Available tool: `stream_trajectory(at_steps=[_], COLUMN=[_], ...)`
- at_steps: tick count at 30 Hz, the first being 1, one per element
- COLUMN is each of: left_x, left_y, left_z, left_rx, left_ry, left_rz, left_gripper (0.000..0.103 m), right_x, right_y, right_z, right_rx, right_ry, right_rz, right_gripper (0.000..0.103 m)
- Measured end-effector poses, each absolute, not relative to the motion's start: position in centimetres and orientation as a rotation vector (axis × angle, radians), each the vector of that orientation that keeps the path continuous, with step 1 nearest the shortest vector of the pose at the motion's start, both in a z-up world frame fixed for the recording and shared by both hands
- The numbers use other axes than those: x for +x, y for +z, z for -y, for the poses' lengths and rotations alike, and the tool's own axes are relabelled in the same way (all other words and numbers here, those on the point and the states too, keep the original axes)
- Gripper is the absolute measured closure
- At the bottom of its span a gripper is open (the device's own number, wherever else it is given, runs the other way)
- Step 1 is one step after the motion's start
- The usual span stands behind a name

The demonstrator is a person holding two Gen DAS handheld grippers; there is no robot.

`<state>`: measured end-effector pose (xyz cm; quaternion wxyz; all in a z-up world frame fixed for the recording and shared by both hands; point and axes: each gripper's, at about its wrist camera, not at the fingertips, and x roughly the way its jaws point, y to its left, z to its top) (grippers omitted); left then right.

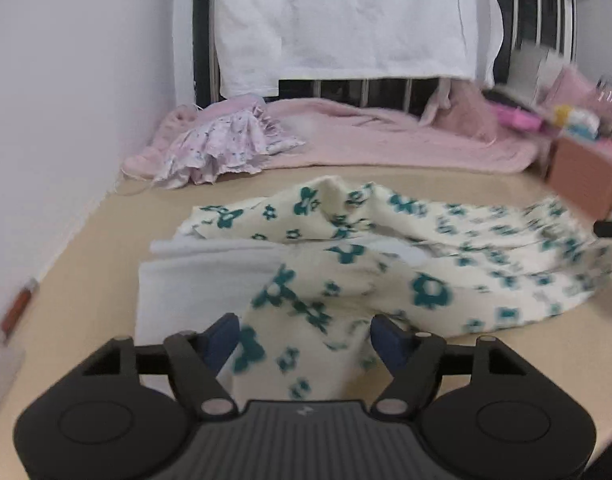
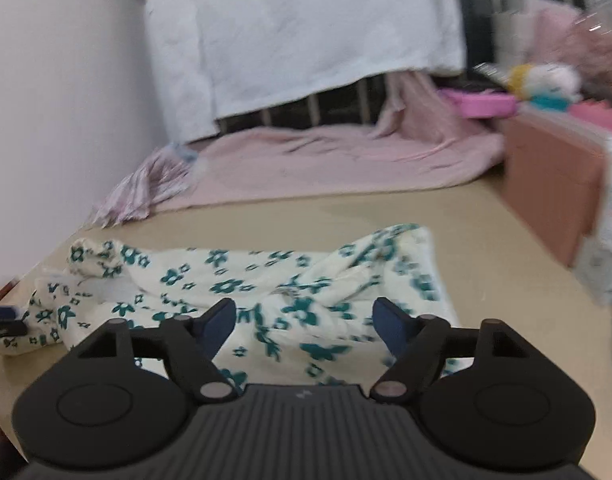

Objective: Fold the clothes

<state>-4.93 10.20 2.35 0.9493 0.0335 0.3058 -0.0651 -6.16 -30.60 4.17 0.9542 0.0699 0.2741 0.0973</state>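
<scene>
Jaws standing spread on both tools, nothing pinched. Left gripper: its two blue-padded fingers are hanging apart over the near edge of one cream garment with teal flowers; cloth is showing between the pads, but whether it is touching them cannot be told through the blur. Right gripper: two fingers likewise parted, poised above the same garment.

The garment is lying crumpled and spread across the middle of the tan tabletop, ridged with folds. In the left view part of it is draping over one flat white folded cloth on the gripper's left.

Beyond, against the back of the table: one pink blanket lying rumpled, and one small lilac ruffled garment heaped at its left end, near the white wall. Above them one large white sheet is hanging over a dark barred frame.

Right side: one salmon-pink box standing on the table edge, with blurred pink items and a pale soft toy behind it; their count cannot be told.

Far left in the left view, one reddish-brown object, blurred.
</scene>
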Motion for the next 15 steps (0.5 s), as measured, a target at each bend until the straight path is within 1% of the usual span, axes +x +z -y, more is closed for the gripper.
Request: stream_trajectory(at_steps=[2,3,4,5,6,8,9,11,13,15], left_x=[-4.1,-3.6,-3.1,-2.9,-3.3,-4.3,-5.0,-8.2,-10.6,-12.5], left_y=[2.1,2.0,2.0,2.0,2.2,2.6,2.9,3.7,3.6,3.4], left_z=[-10.0,-10.2,-10.4,-10.6,-10.8,-11.3,-11.6,-12.7,-13.7,-14.4], left_rx=[0.085,0.08,0.074,0.07,0.072,0.077,0.081,0.096,0.062,0.033], left_ry=[-0.189,-0.205,-0.22,-0.231,-0.225,-0.213,-0.205,-0.172,-0.178,-0.186], left_rz=[-0.622,-0.632,-0.642,-0.645,-0.622,-0.574,-0.542,-0.419,-0.402,-0.394], left_gripper=[0.055,0.085,0.101,0.102,0.102,0.102,0.103,0.103,0.103,0.102], right_x=[-4.4,-3.6,-3.0,-2.2,-1.8,-2.1,-3.2,-6.2,-9.6,-13.0], right_y=[3.4,3.0,2.5,2.1,1.8,2.3,3.0,4.5,6.0,6.2], right_z=[30.0,29.6,29.0,28.5,28.3,28.5,28.7,29.3,30.3,31.1], right_rx=[0.12,0.095,0.072,0.053,0.051,0.085,0.107,0.147,0.183,0.224], right_ry=[0.24,0.238,0.229,0.217,0.208,0.206,0.209,0.223,0.238,0.271], right_rz=[-0.599,-0.62,-0.645,-0.675,-0.694,-0.669,-0.637,-0.564,-0.493,-0.459], right_gripper=[0.033,0.035,0.055,0.096,0.1,0.1,0.1,0.1,0.1,0.099])
